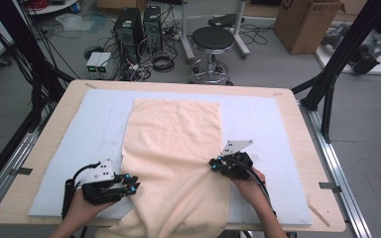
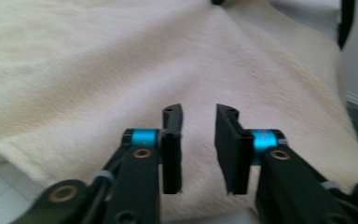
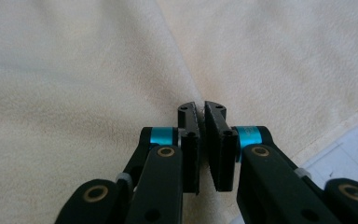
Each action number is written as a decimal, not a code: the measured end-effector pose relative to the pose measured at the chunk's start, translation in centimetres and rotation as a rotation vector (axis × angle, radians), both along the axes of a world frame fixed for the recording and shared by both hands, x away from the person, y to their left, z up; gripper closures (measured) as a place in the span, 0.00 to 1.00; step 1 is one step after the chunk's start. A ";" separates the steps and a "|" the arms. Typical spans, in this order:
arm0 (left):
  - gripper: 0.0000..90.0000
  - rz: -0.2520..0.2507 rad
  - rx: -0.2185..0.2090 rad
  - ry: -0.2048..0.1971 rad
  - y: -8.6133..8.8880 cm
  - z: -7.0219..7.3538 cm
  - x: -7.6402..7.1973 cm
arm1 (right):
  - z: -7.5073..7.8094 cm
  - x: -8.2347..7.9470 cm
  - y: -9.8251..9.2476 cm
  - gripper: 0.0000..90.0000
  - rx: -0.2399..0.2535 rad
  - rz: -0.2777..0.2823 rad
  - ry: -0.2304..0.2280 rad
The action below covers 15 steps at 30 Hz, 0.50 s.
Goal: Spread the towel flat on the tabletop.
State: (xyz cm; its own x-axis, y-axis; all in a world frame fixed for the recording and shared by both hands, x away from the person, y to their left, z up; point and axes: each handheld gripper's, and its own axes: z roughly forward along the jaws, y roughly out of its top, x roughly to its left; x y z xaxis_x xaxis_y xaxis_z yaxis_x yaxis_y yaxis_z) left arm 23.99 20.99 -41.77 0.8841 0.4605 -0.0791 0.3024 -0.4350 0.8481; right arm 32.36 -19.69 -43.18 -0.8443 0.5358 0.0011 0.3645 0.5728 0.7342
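Note:
A cream towel [image 1: 173,134] lies spread on the pale blue mat [image 1: 94,119], and its near end hangs over the table's front edge. My left gripper [image 1: 135,182] sits at the towel's left edge near the front. In the left gripper view its jaws [image 2: 199,112] stand apart just over the towel [image 2: 98,60], with nothing pinched between them. My right gripper [image 1: 212,164] is at the towel's right side. In the right gripper view [image 3: 201,106] the jaws are shut on a raised crease of the towel [image 3: 74,70], and folds run from the pinch.
The mat covers most of the wooden table [image 1: 297,124]; bare mat [image 1: 263,124] lies right of the towel. Beyond the far edge stand a black stool [image 1: 212,42], computer towers [image 1: 129,29] with cables, and a cardboard box [image 1: 307,22]. Black frame posts [image 1: 342,54] rise at both sides.

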 end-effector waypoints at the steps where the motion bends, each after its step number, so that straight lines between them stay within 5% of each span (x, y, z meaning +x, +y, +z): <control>1: 0.70 -0.015 0.010 0.004 0.0 -0.2 -0.2 | -0.1 0.1 0.0 0.94 0.002 -0.002 0.000; 5: 0.61 -0.059 0.064 0.056 0.1 -1.6 -0.8 | -0.3 0.4 0.0 0.86 0.015 -0.011 0.013; 7: 0.64 -0.051 0.090 0.055 0.1 -2.4 -1.0 | 0.0 0.1 -0.1 0.77 0.030 -0.021 0.016; 12: 0.85 -0.023 0.069 0.037 -0.5 -2.4 -0.6 | 1.9 -2.0 1.2 0.68 0.066 0.017 -0.062; 15: 0.83 0.017 0.049 0.021 -0.8 -2.0 -0.2 | 2.4 -3.2 3.1 0.66 0.074 0.098 -0.066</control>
State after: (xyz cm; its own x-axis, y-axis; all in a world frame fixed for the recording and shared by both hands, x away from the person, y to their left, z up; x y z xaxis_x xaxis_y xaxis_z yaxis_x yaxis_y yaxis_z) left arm 23.77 20.21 -43.82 0.8745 0.4793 -0.0744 0.3276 -0.4706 0.8193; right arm 29.12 -16.62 -40.81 -0.8924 0.4509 -0.0192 0.2590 0.5465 0.7964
